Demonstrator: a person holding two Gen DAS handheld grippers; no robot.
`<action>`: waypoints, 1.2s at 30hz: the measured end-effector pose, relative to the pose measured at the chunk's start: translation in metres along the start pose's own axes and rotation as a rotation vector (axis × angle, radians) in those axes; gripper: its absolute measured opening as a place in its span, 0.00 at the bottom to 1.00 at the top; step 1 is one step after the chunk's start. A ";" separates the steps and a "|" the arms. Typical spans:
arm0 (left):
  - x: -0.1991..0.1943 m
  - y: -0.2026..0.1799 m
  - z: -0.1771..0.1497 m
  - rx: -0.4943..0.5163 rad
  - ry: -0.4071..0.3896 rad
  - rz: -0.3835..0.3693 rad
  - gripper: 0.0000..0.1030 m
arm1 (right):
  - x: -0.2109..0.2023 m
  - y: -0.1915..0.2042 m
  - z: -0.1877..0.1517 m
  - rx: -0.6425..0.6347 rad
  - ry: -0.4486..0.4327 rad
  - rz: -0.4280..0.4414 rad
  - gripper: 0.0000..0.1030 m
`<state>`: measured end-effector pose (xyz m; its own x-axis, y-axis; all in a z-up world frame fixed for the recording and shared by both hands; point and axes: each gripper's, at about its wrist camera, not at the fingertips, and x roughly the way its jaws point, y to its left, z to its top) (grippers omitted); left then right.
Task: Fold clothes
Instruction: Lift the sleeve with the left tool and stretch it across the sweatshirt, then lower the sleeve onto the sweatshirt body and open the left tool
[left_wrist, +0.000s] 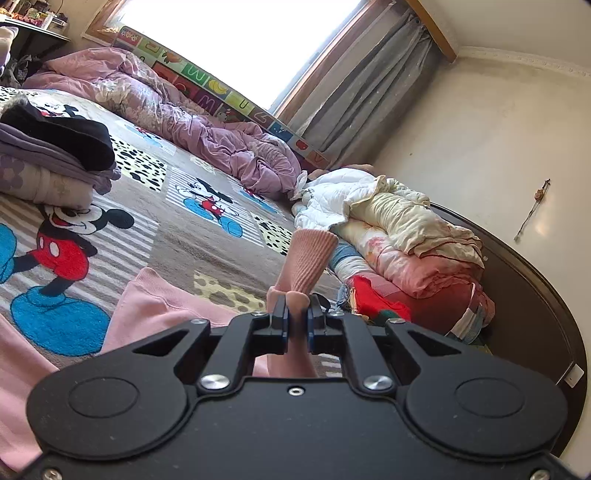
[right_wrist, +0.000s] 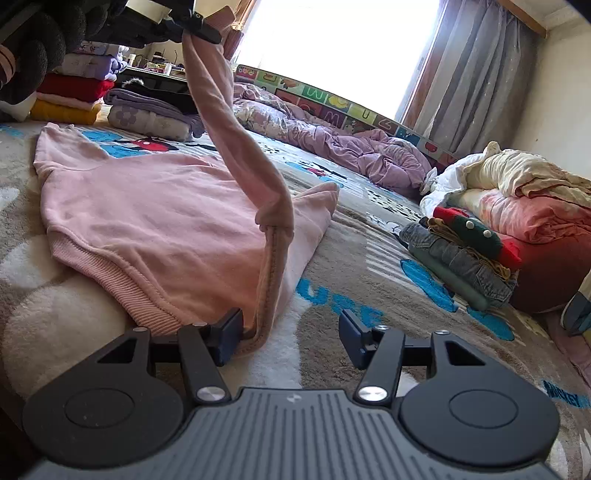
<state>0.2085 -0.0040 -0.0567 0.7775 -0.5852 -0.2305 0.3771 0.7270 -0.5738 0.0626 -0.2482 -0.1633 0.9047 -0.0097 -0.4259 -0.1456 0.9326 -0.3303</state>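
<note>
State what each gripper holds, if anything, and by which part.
Left gripper holds the pink sweatshirt by its sleeve cuff; right gripper holds nothing.

Around my bed, by the bright window

A crumpled purple duvet (left_wrist: 207, 125) lies along the alphabet panels (left_wrist: 221, 96); grey curtains (left_wrist: 369, 85) hang beside it, and a cartoon-mouse blanket (left_wrist: 177, 221) covers the bed.
</note>
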 end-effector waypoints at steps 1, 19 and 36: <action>-0.001 0.004 -0.001 0.004 0.007 0.003 0.07 | 0.000 0.000 0.000 0.001 0.001 -0.004 0.55; -0.001 0.060 -0.024 -0.012 0.109 0.138 0.07 | 0.000 -0.002 -0.007 0.027 0.016 -0.016 0.56; 0.013 0.084 -0.054 0.053 0.280 0.338 0.08 | -0.012 0.004 -0.014 -0.060 0.003 -0.019 0.58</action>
<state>0.2231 0.0296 -0.1507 0.6978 -0.3806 -0.6068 0.1561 0.9076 -0.3897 0.0455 -0.2492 -0.1708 0.9062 -0.0283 -0.4220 -0.1522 0.9091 -0.3878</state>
